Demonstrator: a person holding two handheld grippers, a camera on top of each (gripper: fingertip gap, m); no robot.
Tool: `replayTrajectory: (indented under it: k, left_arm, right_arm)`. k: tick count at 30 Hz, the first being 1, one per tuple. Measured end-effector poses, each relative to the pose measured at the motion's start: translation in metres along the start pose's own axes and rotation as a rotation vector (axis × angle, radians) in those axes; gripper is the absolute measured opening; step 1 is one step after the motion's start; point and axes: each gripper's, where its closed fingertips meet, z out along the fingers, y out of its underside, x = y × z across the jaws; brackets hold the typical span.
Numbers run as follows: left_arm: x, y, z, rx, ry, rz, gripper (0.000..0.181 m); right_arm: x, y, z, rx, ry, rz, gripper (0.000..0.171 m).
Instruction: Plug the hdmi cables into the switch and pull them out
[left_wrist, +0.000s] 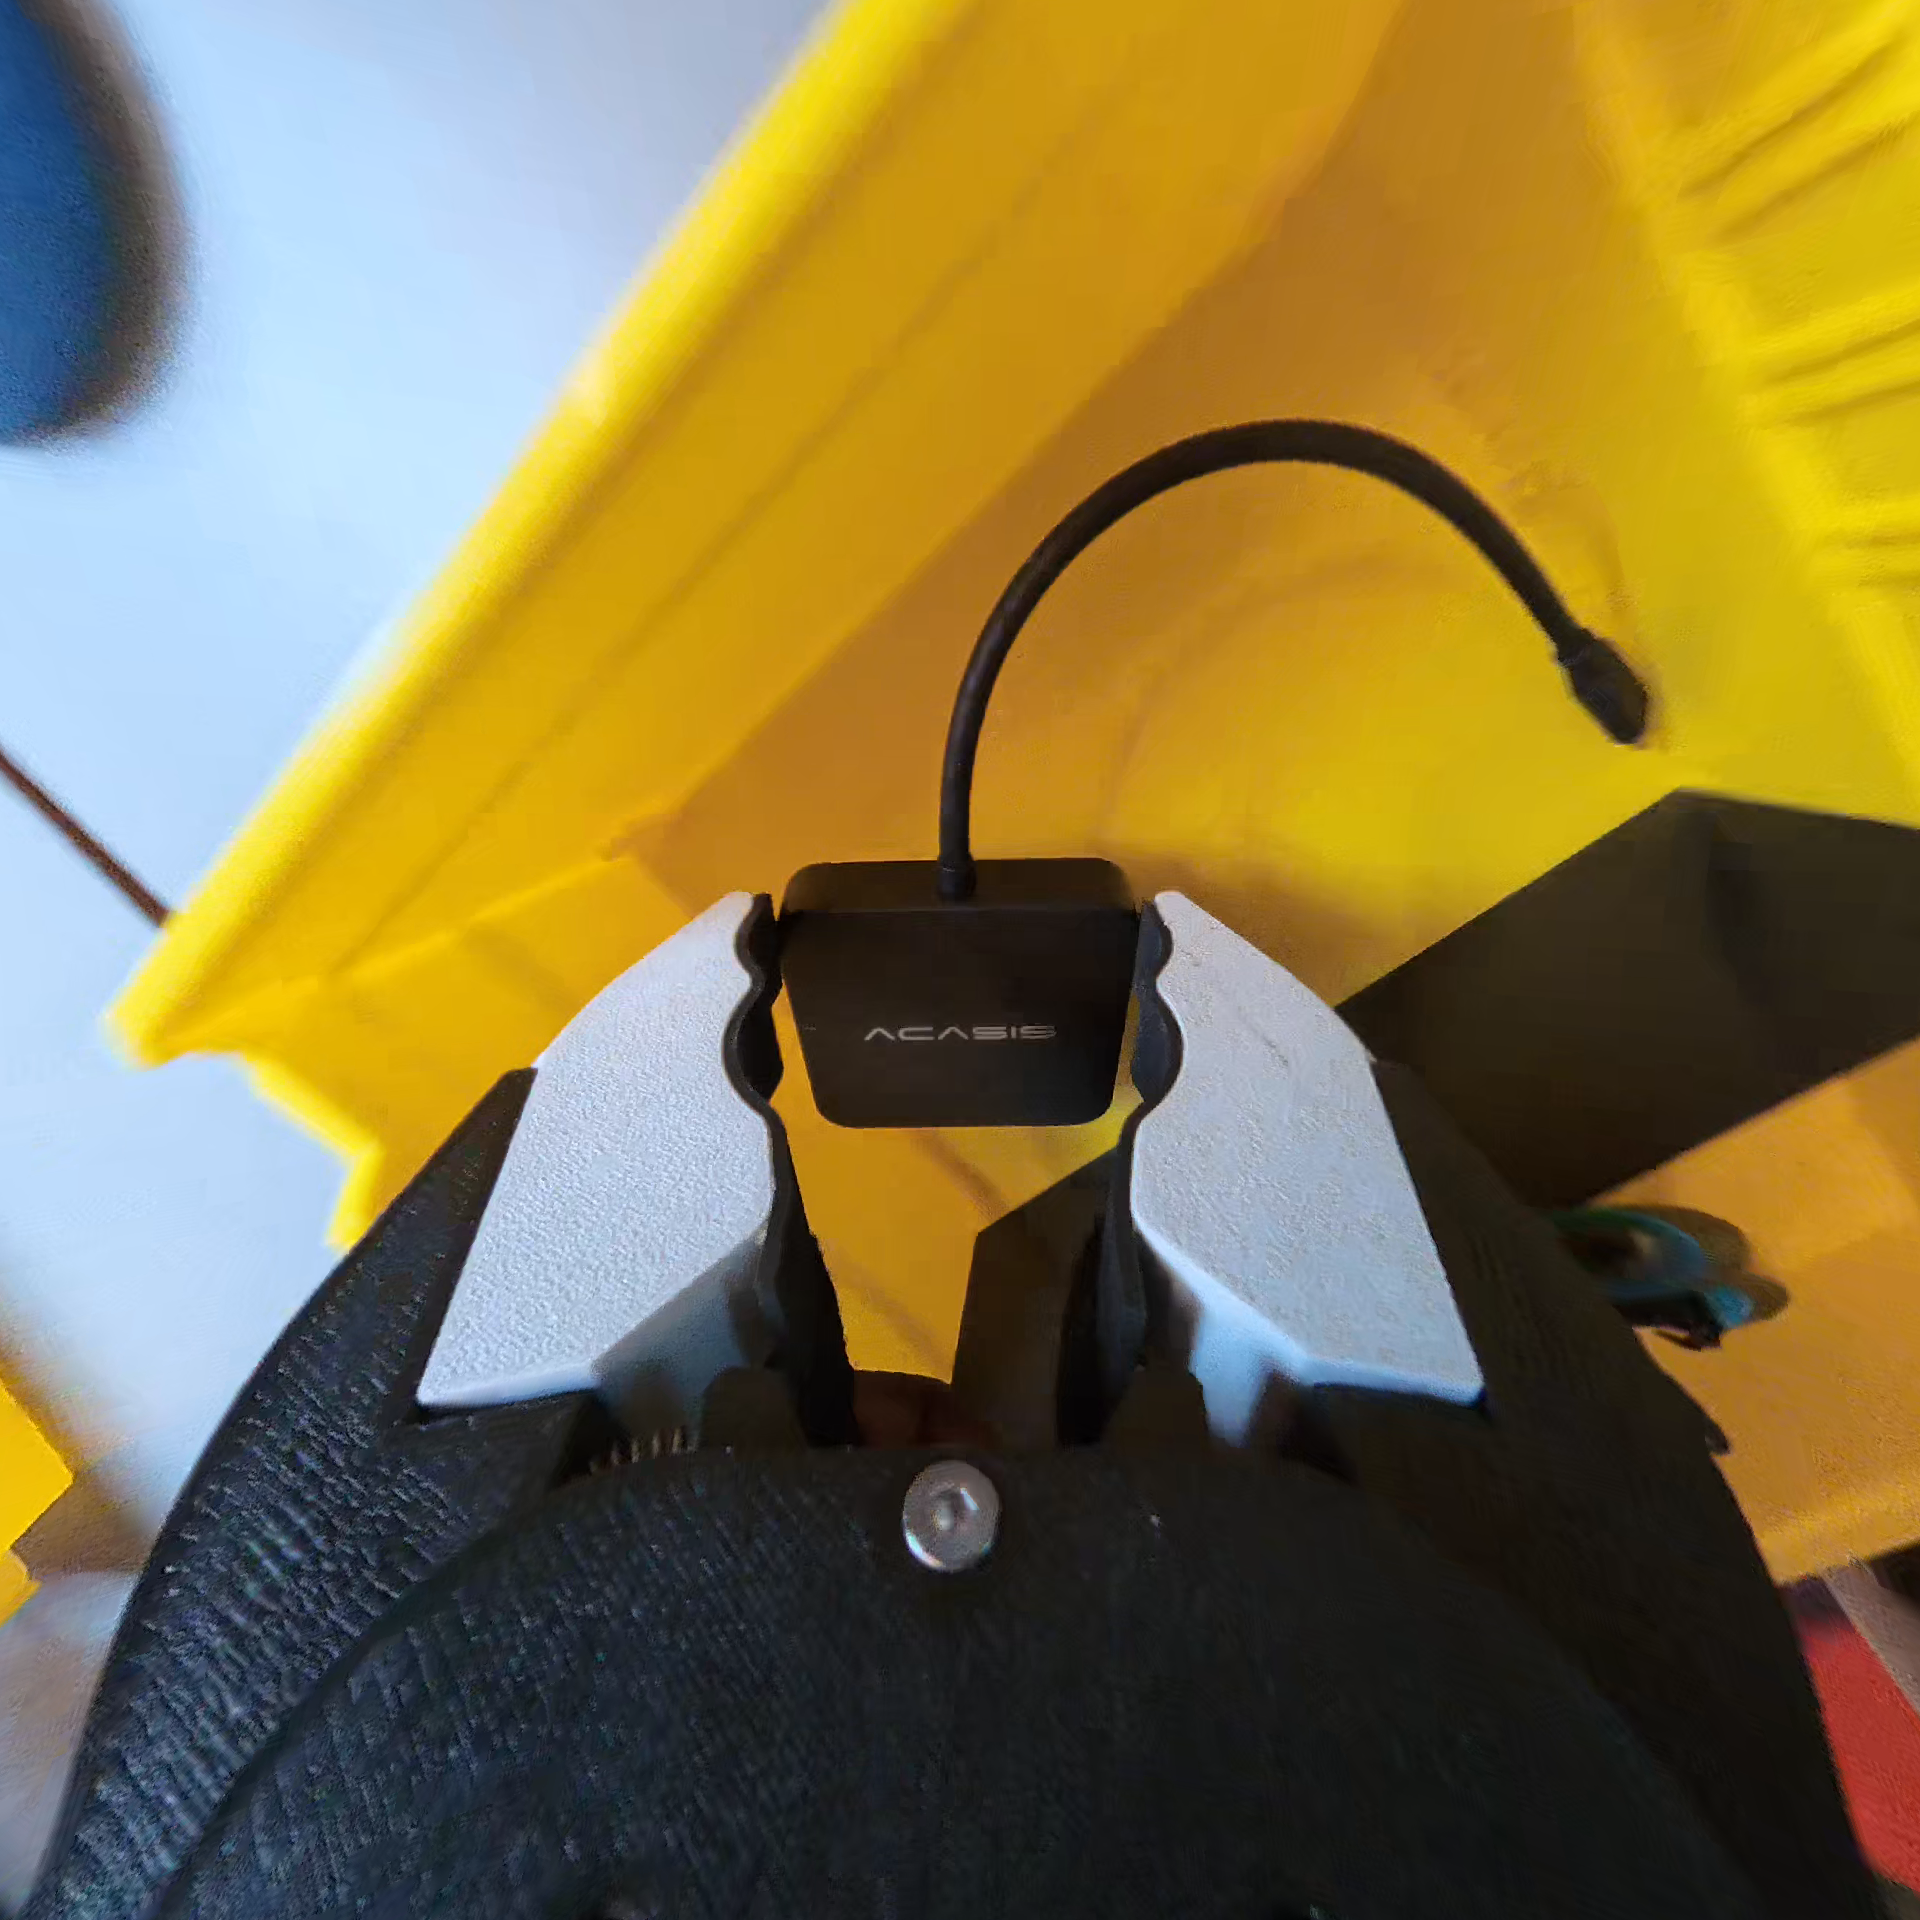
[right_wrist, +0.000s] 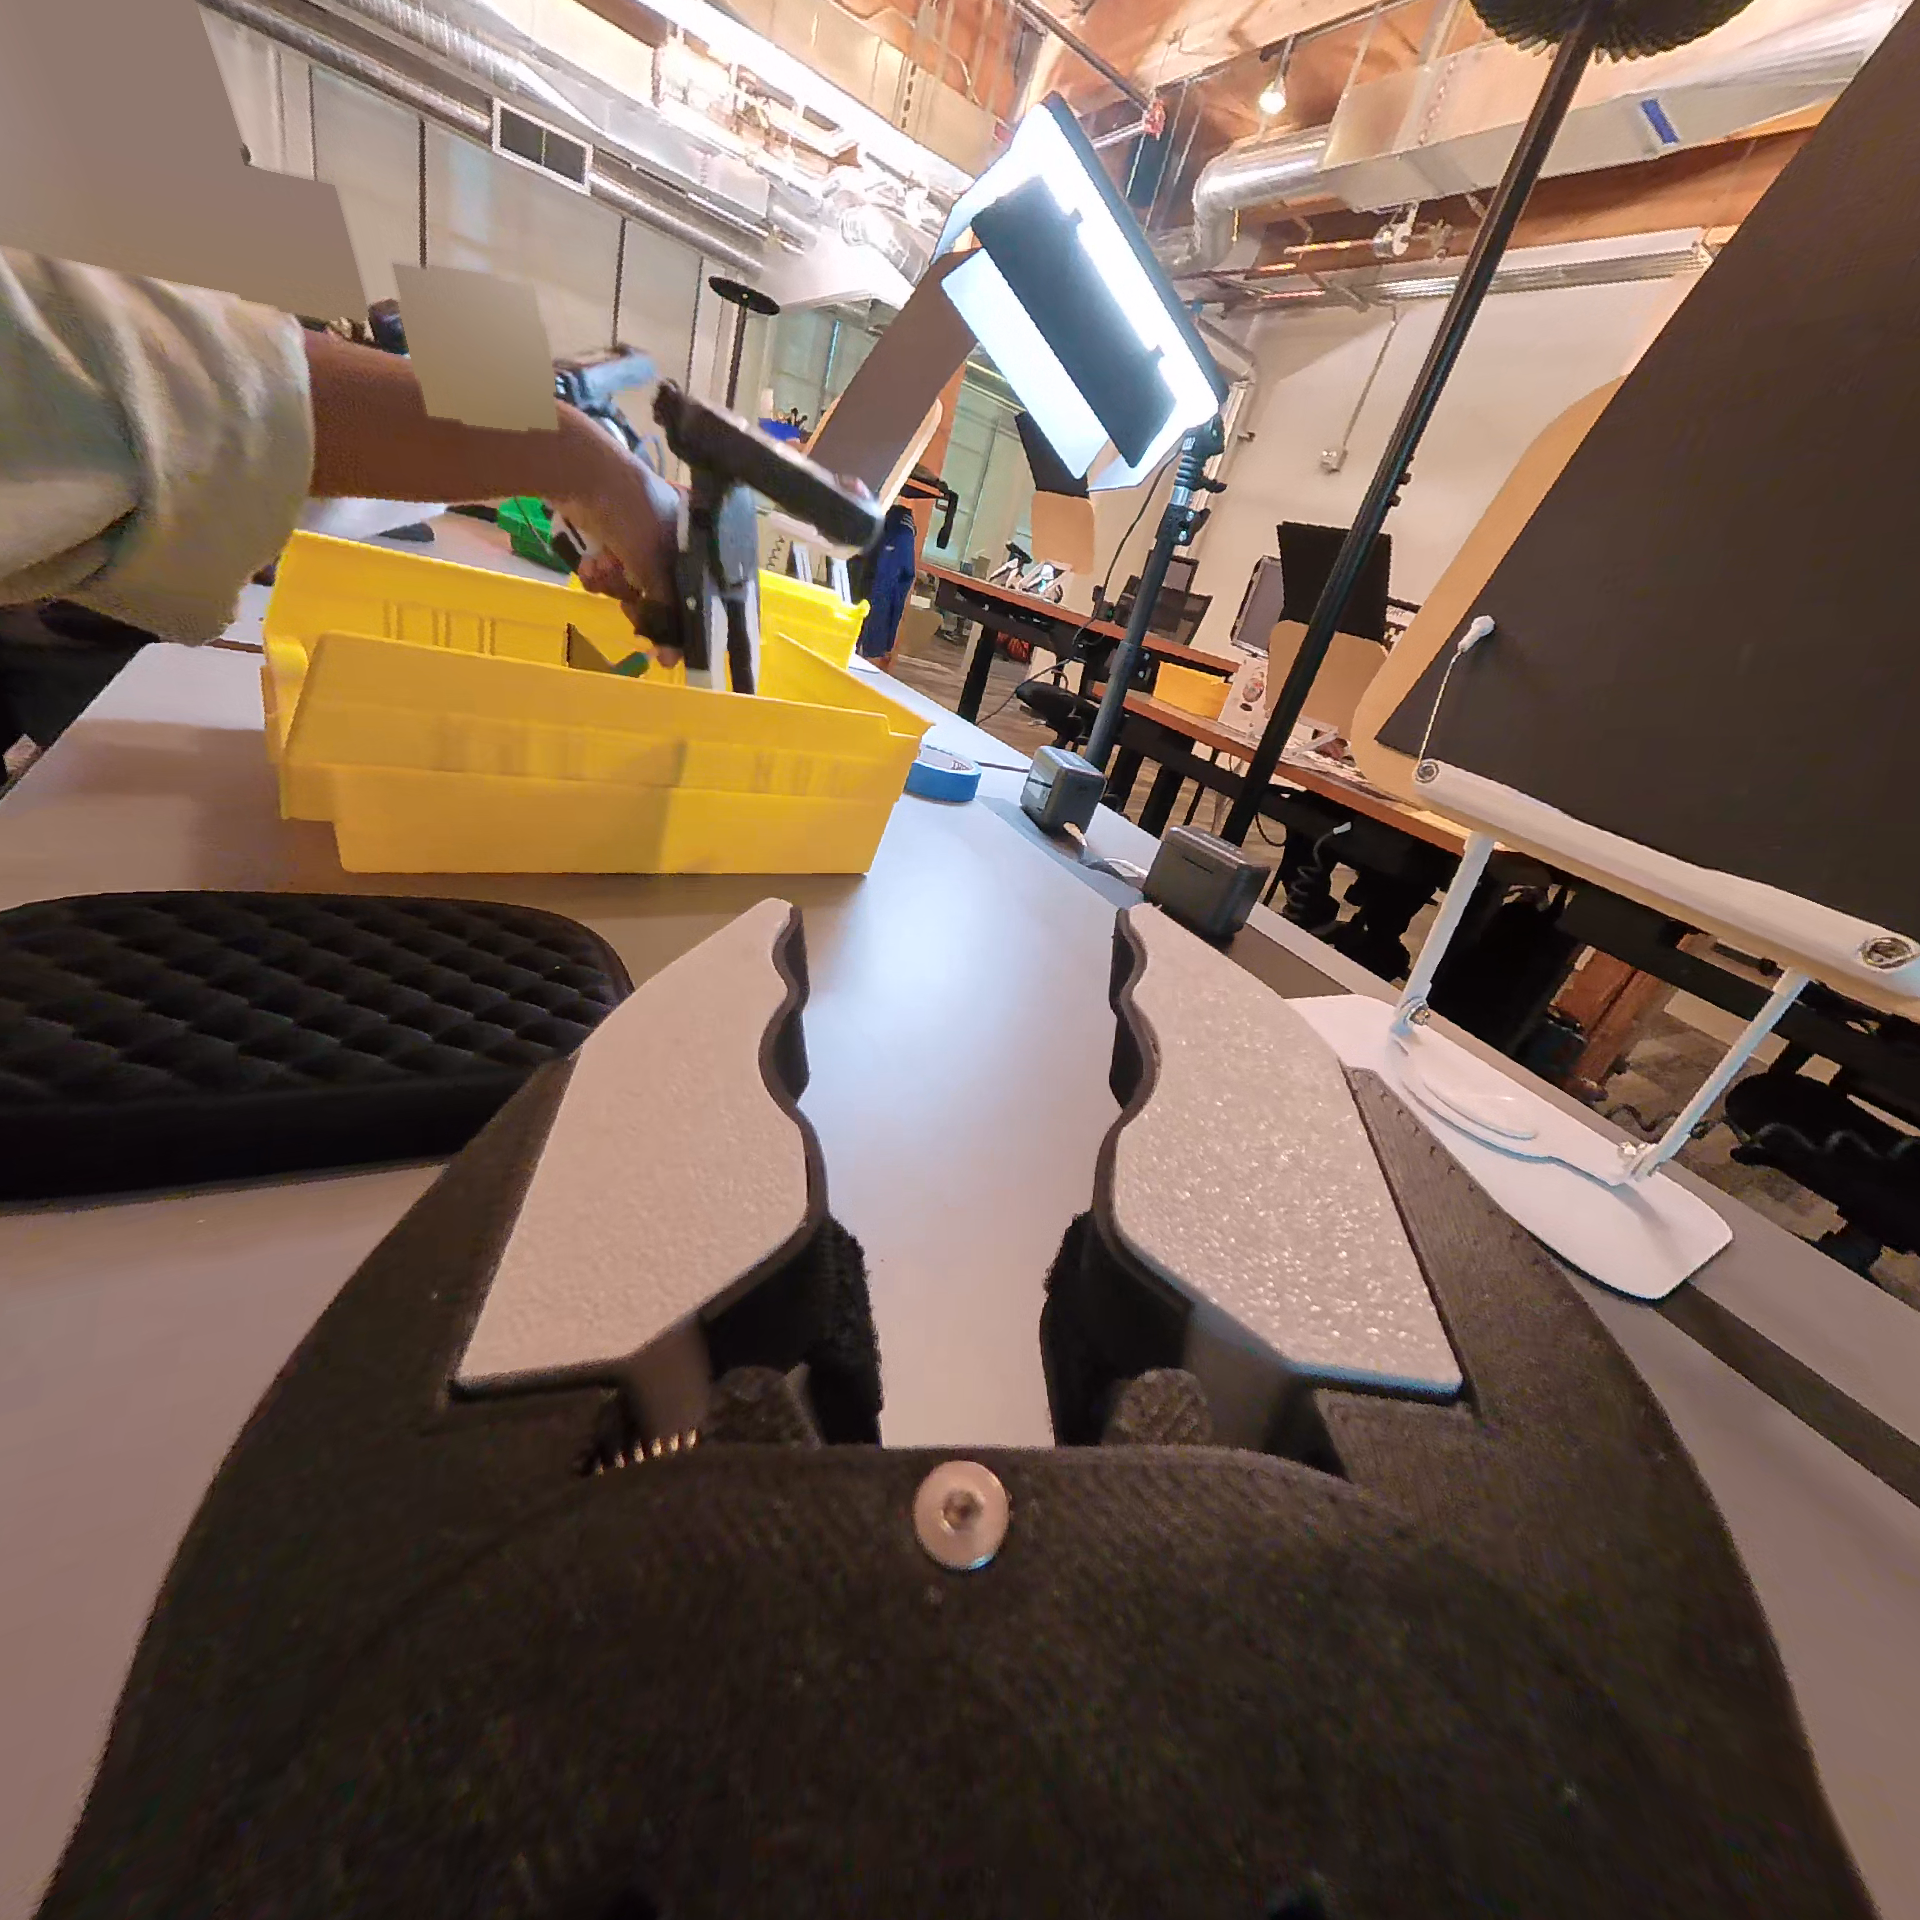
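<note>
The left gripper (left_wrist: 958, 997) has its two pale fingers closed onto the sides of a small black switch (left_wrist: 958, 1013), pinching it near the tips, with the switch's short black pigtail cable (left_wrist: 1164, 488) arching up and over to a small free plug (left_wrist: 1605, 691) that hangs in the air. All this sits over a yellow bin (left_wrist: 935, 416), so I judge the step in hand is lifting the switch out of the bin and bringing it to the work area. To do it well the grip wants to stay square on the flat sides (the body tapers, so it could slip forward if squeezed unevenly), and the lift should clear the bin wall before any sideways travel, so the dangling plug does not snag. The right gripper (right_wrist: 961, 997) hovers low over the grey table (right_wrist: 935, 1039), its fingers parted and holding nothing, beside a black quilted pad (right_wrist: 260, 1018). From there the left gripper (right_wrist: 717, 613) shows reaching into the yellow bin (right_wrist: 582, 779). I can't see any HDMI cables from here; they may lie in the bin.
</note>
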Motion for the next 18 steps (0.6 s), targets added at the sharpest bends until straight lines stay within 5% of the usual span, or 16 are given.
replayTrajectory:
  k: [8, 13, 18]
  left_arm:
    - [-0.005, -0.062, -0.138, 0.883, -0.273, -0.133, 0.066]
    - [0.041, -0.073, -0.196, 1.313, -0.092, -0.218, 0.066]
    - [0.113, -0.082, -0.238, 1.624, 0.306, -0.281, 0.065]
  right_arm:
    - [-0.004, 0.008, 0.003, -0.048, -0.009, -0.055, 0.056]
    - [-0.008, 0.01, 0.004, -0.062, -0.019, -0.082, 0.055]
    - [-0.016, 0.008, 0.005, -0.047, -0.06, -0.094, 0.056]
